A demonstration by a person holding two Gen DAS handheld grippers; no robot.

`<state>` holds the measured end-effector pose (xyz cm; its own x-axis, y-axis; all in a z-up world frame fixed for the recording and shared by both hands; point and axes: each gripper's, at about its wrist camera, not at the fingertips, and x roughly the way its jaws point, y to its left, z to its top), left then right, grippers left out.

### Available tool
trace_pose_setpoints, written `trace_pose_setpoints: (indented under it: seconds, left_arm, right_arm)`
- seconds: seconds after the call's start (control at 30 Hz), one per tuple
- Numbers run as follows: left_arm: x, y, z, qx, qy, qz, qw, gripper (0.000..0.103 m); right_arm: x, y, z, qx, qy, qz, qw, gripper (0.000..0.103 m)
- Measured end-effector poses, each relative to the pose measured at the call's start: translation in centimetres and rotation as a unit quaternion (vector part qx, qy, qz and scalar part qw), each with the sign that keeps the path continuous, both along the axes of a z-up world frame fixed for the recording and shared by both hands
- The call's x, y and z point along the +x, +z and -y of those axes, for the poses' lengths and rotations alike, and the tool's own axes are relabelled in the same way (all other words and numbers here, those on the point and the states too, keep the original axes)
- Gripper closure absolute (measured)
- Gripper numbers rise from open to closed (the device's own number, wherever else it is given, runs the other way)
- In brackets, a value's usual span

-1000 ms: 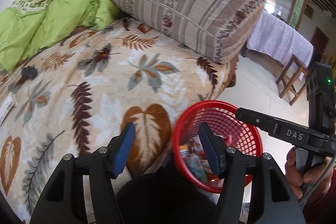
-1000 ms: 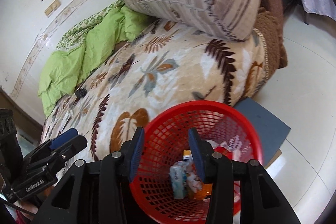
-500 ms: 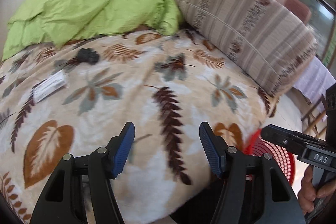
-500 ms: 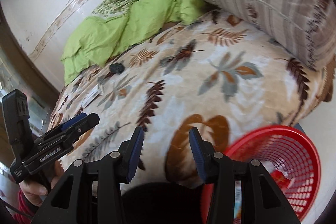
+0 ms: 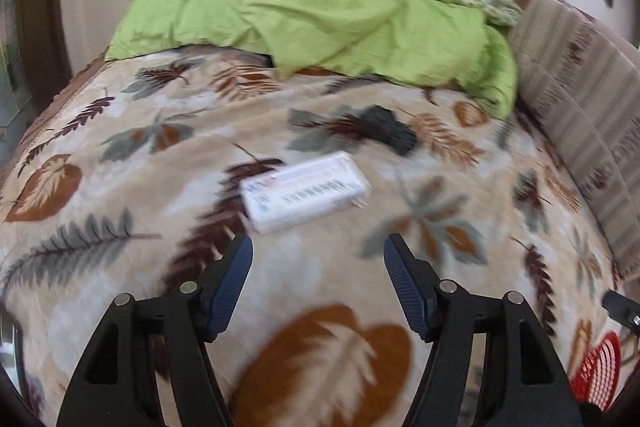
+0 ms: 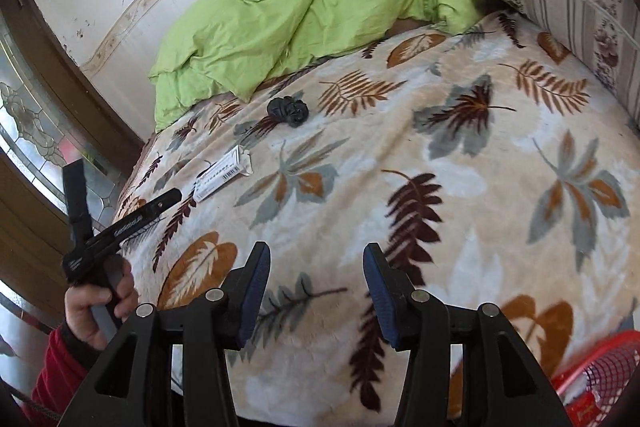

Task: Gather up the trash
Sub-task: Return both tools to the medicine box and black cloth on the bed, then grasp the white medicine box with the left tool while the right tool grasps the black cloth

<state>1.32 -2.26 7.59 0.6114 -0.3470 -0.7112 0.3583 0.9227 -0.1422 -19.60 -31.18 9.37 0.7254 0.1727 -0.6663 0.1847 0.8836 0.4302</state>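
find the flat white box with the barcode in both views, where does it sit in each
Left wrist view: the flat white cardboard box with a barcode lies near the picture's centre on the leaf-patterned blanket, just beyond the left gripper.
Right wrist view: the same box is small, left of centre, near the bed's far edge.
Shared landmark: the crumpled black wad, lying between the box and the green duvet.

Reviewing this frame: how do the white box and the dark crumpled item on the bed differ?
The white box is flat, rectangular and printed with a barcode; the dark crumpled item is a shapeless black wad. The box lies nearer the left gripper; the wad sits farther back, near the green quilt. Both rest loose on the leaf-print blanket, ungripped.
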Motion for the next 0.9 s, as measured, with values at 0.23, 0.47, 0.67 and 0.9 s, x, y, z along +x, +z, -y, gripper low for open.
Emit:
trace_pose_setpoints:
  seconds: [0.23, 0.47, 0.67, 0.9]
  left_arm:
    - [9.6, -2.7, 0.3, -0.016, 0.002, -0.041, 0.999, 0.036]
    - [12.5, -5.9, 1.4, -0.055, -0.055, -0.122, 0.9895, 0.036]
    - [5.6, -5.4, 4.3, -0.01, -0.176, -0.106, 0.9786, 0.035]
    - [5.0, -6.7, 7.7, 0.098, -0.099, -0.071, 0.9877, 0.042]
  right_arm:
    - [2.2, -1.9, -0.2, 0.0, 0.006, -0.021, 1.0, 0.051]
    - [2.8, -2.6, 1.2, -0.012, -0.007, -0.033, 0.999, 0.051]
    - [4.3, -2.7, 1.7, -0.017, -0.005, -0.037, 0.999, 0.051]
    - [10.7, -1.6, 1.3, -0.037, 0.019, -0.017, 0.999, 0.05]
